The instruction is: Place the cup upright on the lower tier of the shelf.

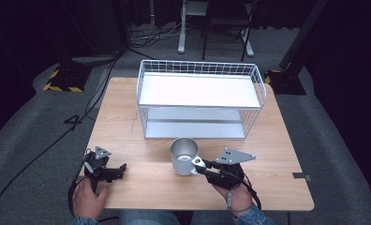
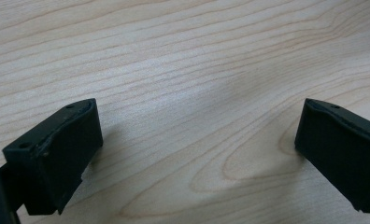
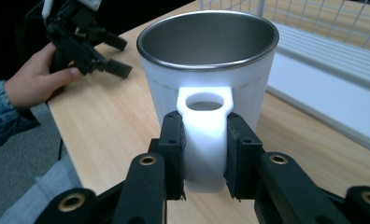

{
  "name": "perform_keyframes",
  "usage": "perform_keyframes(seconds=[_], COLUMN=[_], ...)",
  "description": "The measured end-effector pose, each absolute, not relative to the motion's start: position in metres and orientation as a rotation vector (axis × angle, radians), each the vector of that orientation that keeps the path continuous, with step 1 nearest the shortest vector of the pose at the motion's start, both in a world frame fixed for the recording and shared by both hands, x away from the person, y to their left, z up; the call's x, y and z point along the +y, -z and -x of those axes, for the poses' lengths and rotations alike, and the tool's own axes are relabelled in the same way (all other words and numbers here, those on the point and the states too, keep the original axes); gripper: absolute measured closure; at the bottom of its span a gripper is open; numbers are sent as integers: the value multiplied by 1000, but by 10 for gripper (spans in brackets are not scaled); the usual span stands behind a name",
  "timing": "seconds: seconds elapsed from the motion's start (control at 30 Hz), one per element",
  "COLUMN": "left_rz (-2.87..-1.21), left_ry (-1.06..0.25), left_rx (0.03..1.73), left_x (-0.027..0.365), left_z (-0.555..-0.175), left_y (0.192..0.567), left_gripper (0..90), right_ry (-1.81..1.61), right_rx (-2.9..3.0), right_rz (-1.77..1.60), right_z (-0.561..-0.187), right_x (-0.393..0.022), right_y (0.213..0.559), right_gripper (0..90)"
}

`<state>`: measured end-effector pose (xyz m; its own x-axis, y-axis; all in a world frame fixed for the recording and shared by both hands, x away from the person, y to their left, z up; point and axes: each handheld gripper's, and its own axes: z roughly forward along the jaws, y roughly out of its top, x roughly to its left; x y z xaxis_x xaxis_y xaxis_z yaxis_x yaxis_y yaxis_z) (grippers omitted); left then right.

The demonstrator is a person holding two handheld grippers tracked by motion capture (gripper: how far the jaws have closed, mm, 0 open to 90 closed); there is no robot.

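A white mug [image 1: 182, 157] with a steel inside stands upright on the wooden table [image 1: 127, 122], in front of the wire rack. My right gripper [image 1: 200, 165] is shut on the mug's flat white handle [image 3: 205, 140], its black pads pressing both sides. In the right gripper view the mug [image 3: 206, 60] stands just beyond the jaws. My left gripper [image 1: 122, 169] rests low at the table's front left, open, with bare wood between its fingers [image 2: 66, 140].
A white wire rack [image 1: 200, 96] with two shelves stands in the middle of the table, open toward me. The table's front edge runs just under both hands. Cables and stands lie on the grey floor beyond.
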<state>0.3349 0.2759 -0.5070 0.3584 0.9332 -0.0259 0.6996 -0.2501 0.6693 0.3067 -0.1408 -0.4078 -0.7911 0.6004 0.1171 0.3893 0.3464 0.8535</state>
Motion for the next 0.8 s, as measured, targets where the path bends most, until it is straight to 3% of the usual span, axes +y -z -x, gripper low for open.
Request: perform_keyframes(seconds=[0.8], left_rz=[-2032], left_ry=[-511], left_rx=[1412], left_x=[276], left_z=[-335], left_y=[507], left_gripper=[11], right_ry=[-1434], right_rx=[2231], right_rz=[-993], right_z=[-387], right_x=[-111], right_y=[407], right_gripper=[718])
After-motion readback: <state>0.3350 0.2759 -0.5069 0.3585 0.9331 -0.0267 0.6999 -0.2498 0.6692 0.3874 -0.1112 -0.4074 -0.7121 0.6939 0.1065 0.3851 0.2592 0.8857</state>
